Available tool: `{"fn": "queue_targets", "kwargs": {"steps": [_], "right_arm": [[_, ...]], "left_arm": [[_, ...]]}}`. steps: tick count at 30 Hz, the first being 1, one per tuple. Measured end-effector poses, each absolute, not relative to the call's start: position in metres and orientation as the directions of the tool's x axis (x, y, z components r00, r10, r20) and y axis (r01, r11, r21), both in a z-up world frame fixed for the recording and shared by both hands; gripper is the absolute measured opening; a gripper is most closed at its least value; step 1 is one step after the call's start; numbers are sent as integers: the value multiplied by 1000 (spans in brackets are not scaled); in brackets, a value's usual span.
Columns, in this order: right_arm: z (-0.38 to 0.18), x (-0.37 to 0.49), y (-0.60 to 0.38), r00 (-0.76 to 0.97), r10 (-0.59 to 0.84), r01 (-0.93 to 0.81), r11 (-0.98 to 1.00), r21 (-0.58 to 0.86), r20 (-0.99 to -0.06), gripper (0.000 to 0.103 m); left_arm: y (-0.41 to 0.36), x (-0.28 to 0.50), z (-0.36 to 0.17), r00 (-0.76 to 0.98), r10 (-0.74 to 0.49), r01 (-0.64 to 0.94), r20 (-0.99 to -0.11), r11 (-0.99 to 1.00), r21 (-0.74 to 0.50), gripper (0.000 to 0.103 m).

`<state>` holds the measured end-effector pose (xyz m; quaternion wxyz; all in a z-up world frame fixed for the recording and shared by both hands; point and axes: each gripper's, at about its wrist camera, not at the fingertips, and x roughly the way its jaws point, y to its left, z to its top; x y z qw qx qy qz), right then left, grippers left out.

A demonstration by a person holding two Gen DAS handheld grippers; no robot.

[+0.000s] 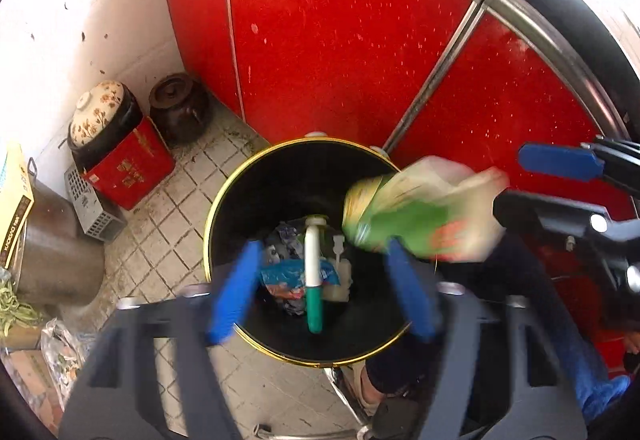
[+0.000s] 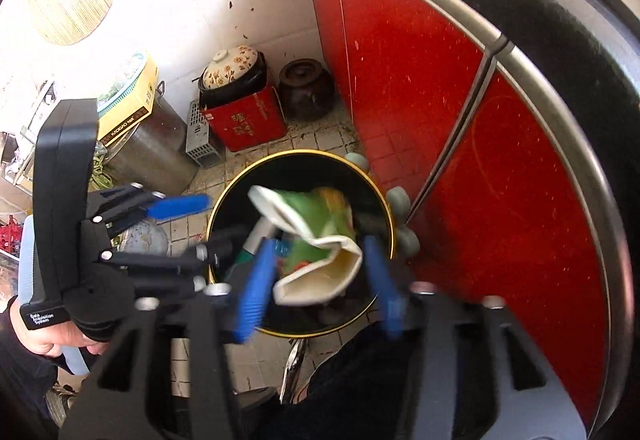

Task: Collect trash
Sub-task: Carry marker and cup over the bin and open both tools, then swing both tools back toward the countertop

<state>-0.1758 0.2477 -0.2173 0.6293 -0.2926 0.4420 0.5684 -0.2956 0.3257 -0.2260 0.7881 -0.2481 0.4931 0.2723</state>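
Both grippers hang over the black bin (image 1: 224,224), fingers spread wide: the left gripper (image 1: 320,286) holds nothing, and the right gripper (image 2: 316,280) holds nothing either, its blue fingers (image 2: 252,292) standing clear of the wrapper (image 2: 316,240). That wrapper sits blurred between them, above the bin mouth, seemingly mid-drop. The risk is that it's light and crumpled, so it could catch the gold rim (image 1: 212,200) or drift onto the tiled floor (image 1: 176,184). It's a green and cream packet (image 1: 416,216), torn open, pale inside. Below it lie a white-and-green tube (image 1: 313,272) and other scraps.
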Motion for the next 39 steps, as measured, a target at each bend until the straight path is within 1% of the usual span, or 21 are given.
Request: {"fn": "queue_targets", "kwargs": {"steps": [8, 10, 12, 13, 15, 18, 21, 26, 27, 30, 35, 39], "right_arm": [[-197, -176, 237, -44, 486, -974, 175, 147, -873, 61], [-181, -174, 225, -44, 510, -973, 175, 154, -859, 63], [-160, -171, 213, -34, 543, -972, 178, 154, -839, 65], [-149, -169, 205, -24, 561, -971, 184, 153, -827, 68], [-122, -160, 183, 8, 601, -967, 210, 148, -799, 71], [-85, -134, 140, 85, 648, -951, 281, 133, -757, 71], [-57, -101, 94, 186, 658, -914, 389, 118, -729, 71], [-20, -45, -10, 370, 617, -799, 593, 102, -695, 72], [-19, -37, -30, 404, 599, -770, 631, 96, -692, 73], [-12, -17, -99, 517, 527, -650, 754, 92, -675, 74], [-14, 1, -197, 613, 417, -475, 873, 110, -671, 75], [-26, 8, -244, 631, 361, -388, 913, 124, -687, 75]], "left_arm": [[319, -298, -210, 363, 211, -676, -907, 730, -101, 70], [317, -296, -198, 376, 227, -671, -898, 735, -95, 80], [311, -293, -183, 391, 251, -661, -885, 746, -80, 85], [307, -290, -170, 411, 263, -645, -873, 761, -74, 86], [298, -282, -147, 451, 277, -610, -849, 789, -67, 88], [278, -261, -114, 518, 277, -534, -809, 844, -53, 90], [254, -230, -89, 581, 231, -428, -780, 902, -51, 90], [187, -153, -50, 681, 88, -159, -727, 987, -30, 90], [171, -139, -45, 694, 62, -108, -718, 994, -18, 90], [120, -95, -27, 714, -67, 76, -697, 997, -18, 90], [50, -45, -17, 697, -212, 251, -685, 967, -44, 90], [2, -23, -17, 668, -264, 334, -695, 942, -37, 90]]}}
